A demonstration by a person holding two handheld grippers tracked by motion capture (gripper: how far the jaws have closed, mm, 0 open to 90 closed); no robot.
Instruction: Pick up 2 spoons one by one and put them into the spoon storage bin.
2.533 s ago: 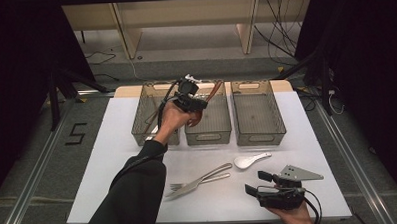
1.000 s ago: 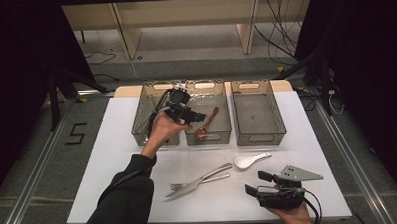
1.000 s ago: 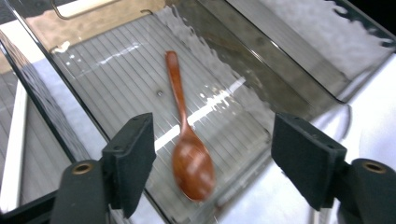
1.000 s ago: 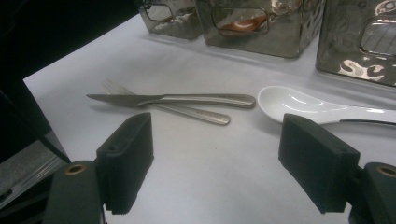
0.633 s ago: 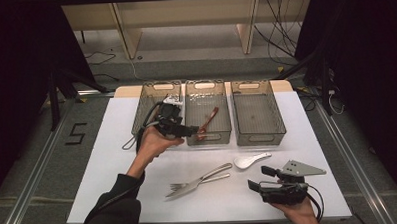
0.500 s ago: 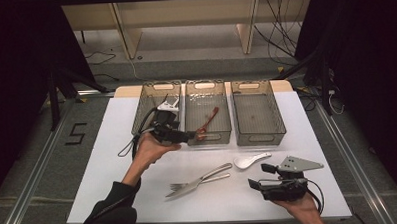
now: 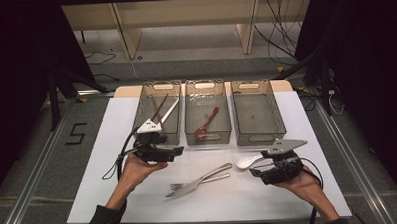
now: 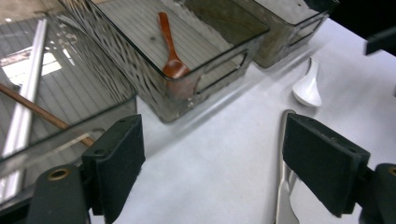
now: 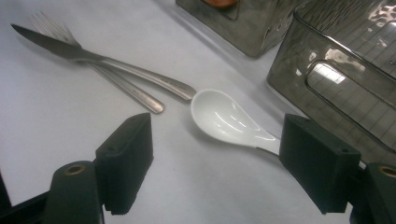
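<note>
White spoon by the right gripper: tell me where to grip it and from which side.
Grip the white spoon by its short handle, coming from above with the right gripper, jaws across the handle. It lies flat, bowl up, and the handle is narrower than the wide bowl.

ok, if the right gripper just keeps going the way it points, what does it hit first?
Most likely the white spoon: it lies on the table between the open jaws of the right gripper, just ahead of them. Past it come the knife and fork. Depth is hard to judge.
</note>
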